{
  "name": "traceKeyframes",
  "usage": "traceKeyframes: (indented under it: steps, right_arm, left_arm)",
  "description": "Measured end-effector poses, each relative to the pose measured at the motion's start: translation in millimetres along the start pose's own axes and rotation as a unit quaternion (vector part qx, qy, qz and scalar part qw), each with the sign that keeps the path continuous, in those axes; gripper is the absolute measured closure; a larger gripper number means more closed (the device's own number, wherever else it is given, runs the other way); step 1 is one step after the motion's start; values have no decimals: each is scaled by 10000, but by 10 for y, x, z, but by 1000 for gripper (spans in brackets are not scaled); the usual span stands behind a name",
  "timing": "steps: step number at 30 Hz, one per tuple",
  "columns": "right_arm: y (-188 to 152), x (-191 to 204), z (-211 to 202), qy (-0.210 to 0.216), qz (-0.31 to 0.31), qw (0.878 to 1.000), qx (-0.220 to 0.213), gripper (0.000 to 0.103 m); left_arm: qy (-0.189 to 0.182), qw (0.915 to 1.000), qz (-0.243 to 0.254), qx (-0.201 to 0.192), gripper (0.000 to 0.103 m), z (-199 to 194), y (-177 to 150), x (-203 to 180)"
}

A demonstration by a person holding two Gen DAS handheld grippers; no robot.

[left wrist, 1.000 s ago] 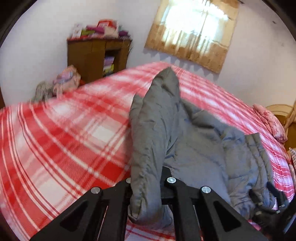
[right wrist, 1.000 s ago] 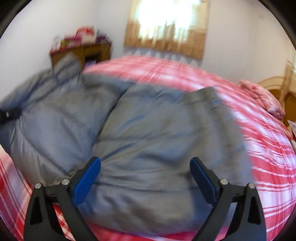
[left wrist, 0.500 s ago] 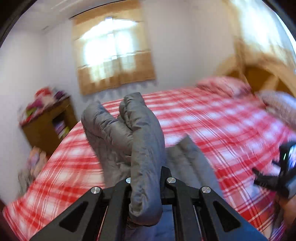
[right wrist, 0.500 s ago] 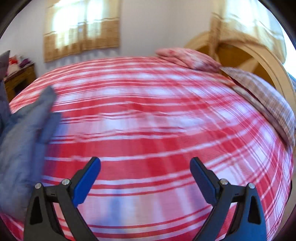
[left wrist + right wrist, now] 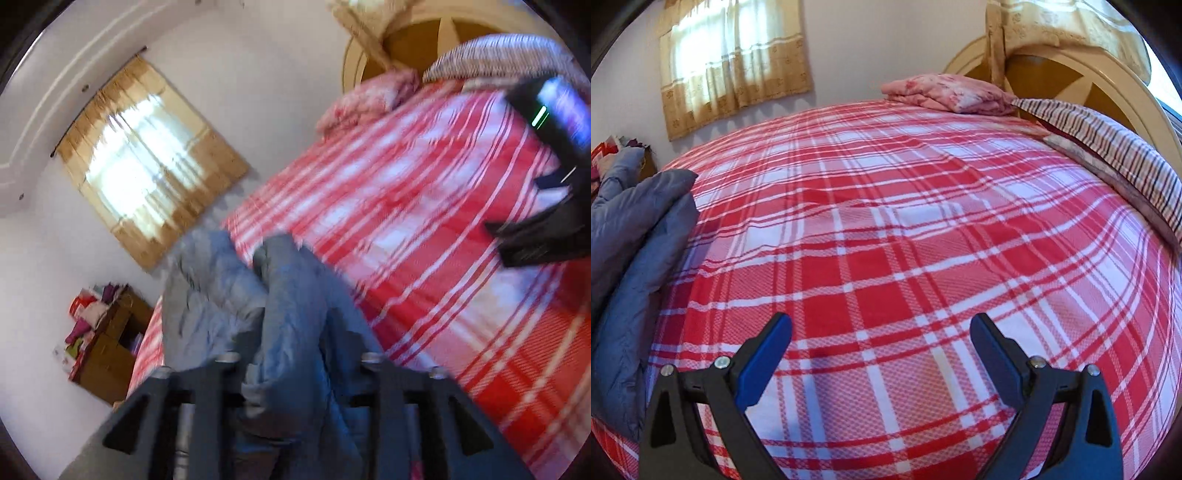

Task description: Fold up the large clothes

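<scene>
Left tongs [image 5: 291,339]: jaws half spread, just now opening, a thick roll of grey jacket [image 5: 295,288] between them, apparently no longer pinched. View blurred and tilted. Right tongs [image 5: 881,332]: wide open, empty, hovering above bare plaid, well apart from the jacket.

Likely step: letting go of a folded-over part so it lands on the rest of the garment. To do it well: finish opening before drawing back, so the padding does not snag on a finger and drag the fold apart. Pull away along the fabric, low over the bed. Then bring in the idle right tongs to press or square the edge, since puffy filling probably springs back up.

Jacket: quilted, grey-blue, bulky, bunched in soft rounded rolls rather than flat layers; not yet a tidy fold. Lying at the near left part of the bed [image 5: 886,221], at the left edge of the right view, on a red-and-white plaid cover.

Beyond: folded pink cloth [image 5: 945,92] and striped pillow [image 5: 1108,147] at the headboard [image 5: 1089,74]; curtained window [image 5: 735,62] on the far wall.
</scene>
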State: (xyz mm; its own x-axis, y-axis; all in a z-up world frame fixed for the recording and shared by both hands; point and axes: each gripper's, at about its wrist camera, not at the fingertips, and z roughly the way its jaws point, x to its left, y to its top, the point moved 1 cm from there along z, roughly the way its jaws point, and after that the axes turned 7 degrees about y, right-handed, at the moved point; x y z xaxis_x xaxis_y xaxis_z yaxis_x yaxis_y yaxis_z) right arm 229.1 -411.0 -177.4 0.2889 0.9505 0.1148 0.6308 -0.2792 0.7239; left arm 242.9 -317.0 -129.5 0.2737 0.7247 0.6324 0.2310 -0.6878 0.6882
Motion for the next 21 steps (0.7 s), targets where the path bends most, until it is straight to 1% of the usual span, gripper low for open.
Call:
traceKeyframes:
  steps: [1, 2, 3, 4, 5, 6, 7, 9, 10, 11, 12, 13, 14, 15, 16, 18, 19, 20, 21]
  right_arm:
    - [22, 14, 0, -20, -27, 10000, -16, 5]
    - [44, 18, 4, -32, -56, 10000, -32, 5]
    - [80, 48, -7, -58, -114, 9999, -30, 5]
    - [110, 64, -3, -63, -153, 9999, -29, 5]
    - [144, 84, -15, -60, -179, 9998, -38, 5]
    - [204, 122, -41, -40, -210, 9998, -54, 5]
    - [255, 154, -57, -4, -224, 9997, -62, 5]
    - [394, 270, -116, 148, -248, 9995, -96, 5]
    - [489, 368, -159, 279, -284, 9991, -130, 5]
    - [576, 478, -203, 382, -343, 9985, -186, 5]
    - [696, 638, -270, 517, -444, 9973, -272, 5]
    - [771, 752, -310, 629, -498, 9963, -314, 5]
    - [888, 927, -358, 851, -548, 9943, -332, 5]
    - [957, 1040, -376, 989, -574, 9929, -324, 6]
    - [1067, 1229, -409, 1180, -620, 9906, -317, 7]
    - [1228, 1528, -406, 1501, -644, 9863, -242, 8]
    - [1302, 1717, -364, 1578, -713, 9848, -123, 9]
    - [1351, 1876, -310, 1628, -777, 9836, -26, 15]
    - [1385, 2020, -246, 1718, -799, 9819, 74, 23]
  left_arm:
    - [36, 9999, -57, -128, 22, -93, 48, 58]
    - [101, 9996, -108, -252, 11, -181, 69, 121]
    - [190, 9986, -193, -448, 2, -305, 103, 239]
    - [240, 9979, -268, -541, 2, -372, 122, 347]
    - [309, 9974, -327, -555, 2, -407, 131, 437]
    - [450, 9965, -488, -505, 2, -389, 134, 632]
    - [514, 9956, -676, -405, 2, -333, 117, 796]
    - [679, 9919, -1073, -88, 2, -94, 28, 1148]
    - [911, 9874, -1282, 198, 2, 128, -66, 1356]
    - [1100, 9811, -1503, 521, 2, 359, -171, 1546]
    - [1186, 9736, -1776, 799, 2, 569, -297, 1731]
    - [1260, 9672, -1975, 978, 2, 692, -412, 1861]
    - [1400, 9579, -2203, 1196, 2, 865, -532, 2004]
    - [1557, 9466, -2444, 1412, 2, 1046, -661, 2140]
    - [1656, 9390, -2602, 1520, 2, 1179, -757, 2218]
    - [1778, 9266, -2824, 1735, 2, 1474, -897, 2306]
    - [1812, 9229, -2886, 1790, 2, 1549, -923, 2292]
    - [1778, 9208, -2963, 1808, 2, 1616, -935, 2265]
    - [1567, 9236, -3011, 1781, 2, 1683, -922, 2191]
